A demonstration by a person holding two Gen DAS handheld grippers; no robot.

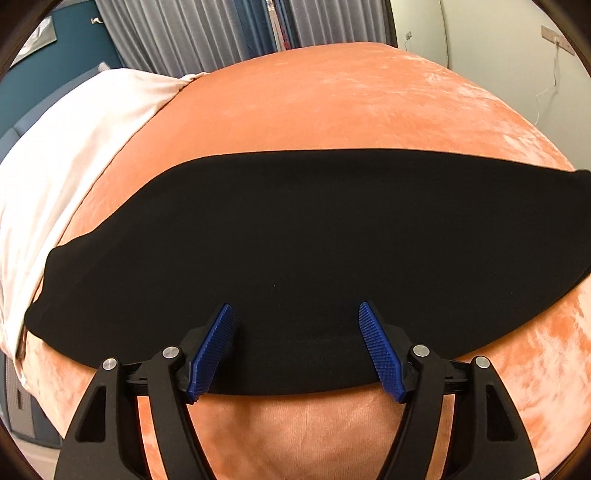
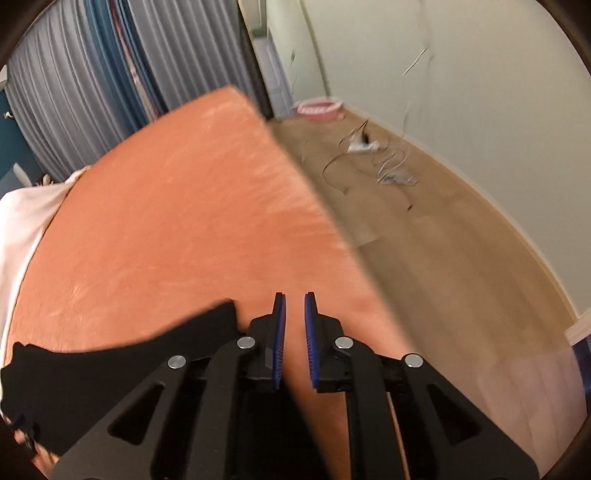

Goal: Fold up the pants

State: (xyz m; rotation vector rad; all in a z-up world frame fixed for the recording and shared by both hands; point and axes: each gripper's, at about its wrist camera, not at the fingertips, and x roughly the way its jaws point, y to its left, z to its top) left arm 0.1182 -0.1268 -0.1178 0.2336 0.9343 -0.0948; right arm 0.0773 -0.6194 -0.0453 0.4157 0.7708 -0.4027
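My left gripper (image 1: pixel 295 347) hangs over the near edge of the black pants (image 1: pixel 295 240), blue fingers (image 1: pixel 378 343) spread wide, nothing pinched between them. The pants lie flat in a long band across the orange bed cover (image 1: pixel 332 103). My right gripper (image 2: pixel 294 339) has its fingers (image 2: pixel 279 332) nearly pressed together, a thin gap left, only bed cover showing there; a pants end (image 2: pixel 110 362) lies just to its left. Farther off: white pillow (image 1: pixel 74 147), grey curtains (image 1: pixel 207 33), wood floor (image 2: pixel 443 240) with loose cables (image 2: pixel 373 158).
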